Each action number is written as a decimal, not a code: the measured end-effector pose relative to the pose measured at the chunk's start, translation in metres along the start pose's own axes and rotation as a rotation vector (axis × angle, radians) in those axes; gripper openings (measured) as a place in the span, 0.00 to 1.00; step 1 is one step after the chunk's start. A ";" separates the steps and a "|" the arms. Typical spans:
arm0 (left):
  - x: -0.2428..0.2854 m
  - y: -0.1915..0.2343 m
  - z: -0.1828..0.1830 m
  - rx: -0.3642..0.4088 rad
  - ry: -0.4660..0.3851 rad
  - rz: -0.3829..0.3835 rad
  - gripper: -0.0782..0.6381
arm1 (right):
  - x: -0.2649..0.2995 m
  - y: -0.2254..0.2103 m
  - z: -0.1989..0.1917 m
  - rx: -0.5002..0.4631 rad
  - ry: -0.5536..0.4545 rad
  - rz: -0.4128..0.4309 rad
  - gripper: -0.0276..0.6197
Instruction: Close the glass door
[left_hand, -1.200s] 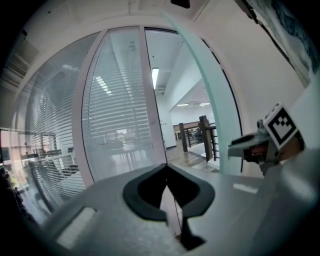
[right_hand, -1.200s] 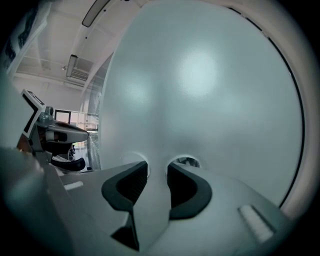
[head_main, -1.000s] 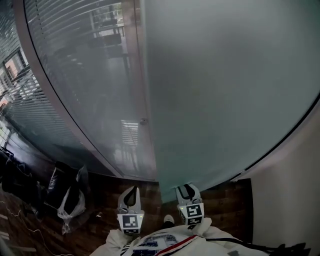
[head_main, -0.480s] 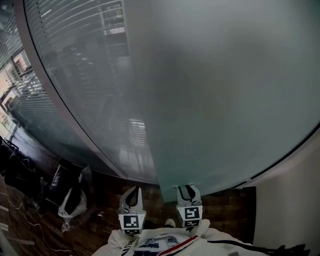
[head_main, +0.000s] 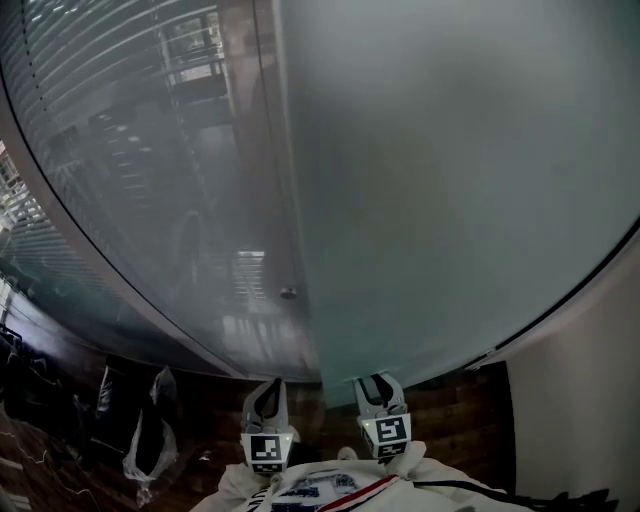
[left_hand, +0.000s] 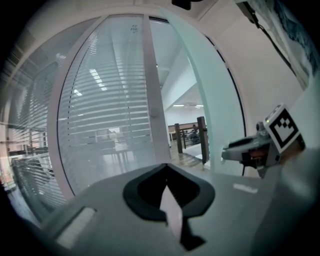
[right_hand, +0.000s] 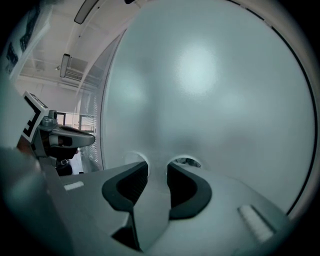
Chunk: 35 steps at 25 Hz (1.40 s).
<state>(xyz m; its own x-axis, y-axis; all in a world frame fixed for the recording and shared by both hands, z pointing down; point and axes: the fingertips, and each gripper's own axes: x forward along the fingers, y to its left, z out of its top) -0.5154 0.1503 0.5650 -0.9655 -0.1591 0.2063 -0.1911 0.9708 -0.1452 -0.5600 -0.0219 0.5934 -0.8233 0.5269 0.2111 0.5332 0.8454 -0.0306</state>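
Note:
The frosted glass door (head_main: 450, 200) fills the middle and right of the head view, and its left edge runs down to the floor just above my grippers. My right gripper (head_main: 374, 381) points at the door's foot. In the right gripper view its jaws stand slightly open (right_hand: 157, 167), tips right at the frosted pane (right_hand: 210, 90), with nothing between them. My left gripper (head_main: 266, 392) is level with it, left of the door's edge, jaws shut and empty (left_hand: 166, 166). It faces the gap beside the door (left_hand: 215, 115).
A glass wall with blinds (head_main: 130, 180) curves away at the left, with a small round fitting (head_main: 288, 292) near the door's edge. A pale plastic bag (head_main: 145, 450) and dark clutter lie on the wooden floor (head_main: 450, 400). A white wall (head_main: 590, 400) stands at the right.
The head view has tilted, so the round fitting and the bag sit lower in the picture. Both grippers stay in about the same place below the door's edge.

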 end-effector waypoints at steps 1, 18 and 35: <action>0.006 0.002 0.000 0.004 -0.003 -0.020 0.11 | 0.002 -0.002 0.000 -0.001 0.002 -0.012 0.24; 0.056 0.032 0.011 -0.035 -0.036 -0.196 0.11 | 0.038 -0.015 0.018 0.030 0.003 -0.133 0.24; 0.070 0.044 0.001 -0.021 -0.014 -0.249 0.11 | 0.082 -0.035 0.016 0.037 -0.012 -0.162 0.24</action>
<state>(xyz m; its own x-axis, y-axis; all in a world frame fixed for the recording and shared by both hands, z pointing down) -0.5913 0.1816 0.5725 -0.8913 -0.3967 0.2194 -0.4202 0.9046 -0.0716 -0.6491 -0.0069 0.5956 -0.9005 0.3840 0.2041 0.3857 0.9220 -0.0333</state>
